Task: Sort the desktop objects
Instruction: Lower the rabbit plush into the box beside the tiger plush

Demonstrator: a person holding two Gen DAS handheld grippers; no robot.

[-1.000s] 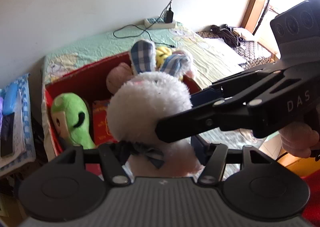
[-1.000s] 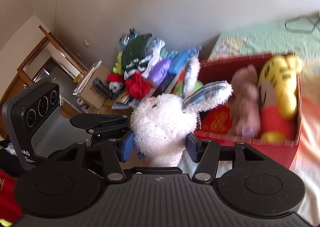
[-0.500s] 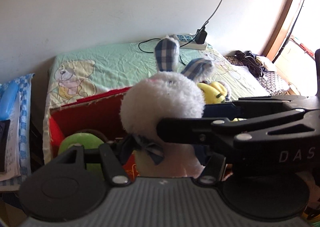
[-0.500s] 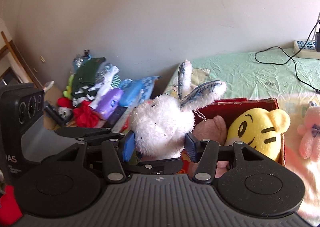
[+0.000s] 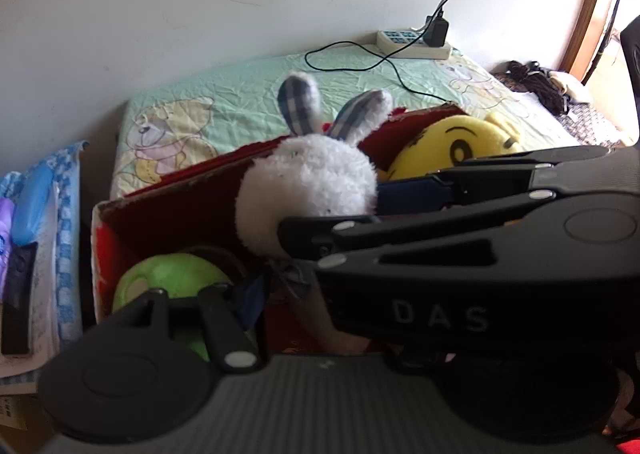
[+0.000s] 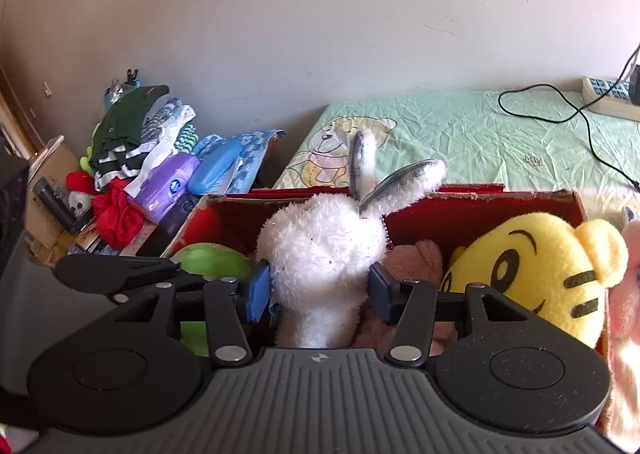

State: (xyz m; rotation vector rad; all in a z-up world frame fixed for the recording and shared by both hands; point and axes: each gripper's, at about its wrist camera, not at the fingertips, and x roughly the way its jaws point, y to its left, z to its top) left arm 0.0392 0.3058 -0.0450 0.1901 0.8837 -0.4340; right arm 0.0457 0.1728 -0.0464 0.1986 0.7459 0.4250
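A white plush rabbit (image 5: 308, 181) with blue checked ears hangs upright over the middle of a red cardboard box (image 5: 180, 221). My right gripper (image 6: 320, 290) is shut on the rabbit (image 6: 320, 250) at its neck, a blue pad on each side. It crosses the left wrist view from the right. My left gripper (image 5: 320, 302) holds the rabbit's lower body. Its left finger shows by the bow, and its right finger is hidden behind the right gripper. Inside the box (image 6: 480, 193) lie a green plush (image 6: 212, 258), a brown-pink plush (image 6: 412, 258) and a yellow tiger plush (image 6: 532, 266).
The box stands on a pale green bedsheet (image 5: 240, 101) against a white wall. A power strip (image 5: 412, 43) with a black cable lies at the back. Left of the box is a heap of clothes (image 6: 136, 133), a purple packet (image 6: 168, 181) and a blue case (image 6: 216, 165). A pink plush (image 6: 628, 294) sits right of the box.
Both grippers have carried the rabbit over and down, so its body now sits low between the box walls. Neither grip has changed.
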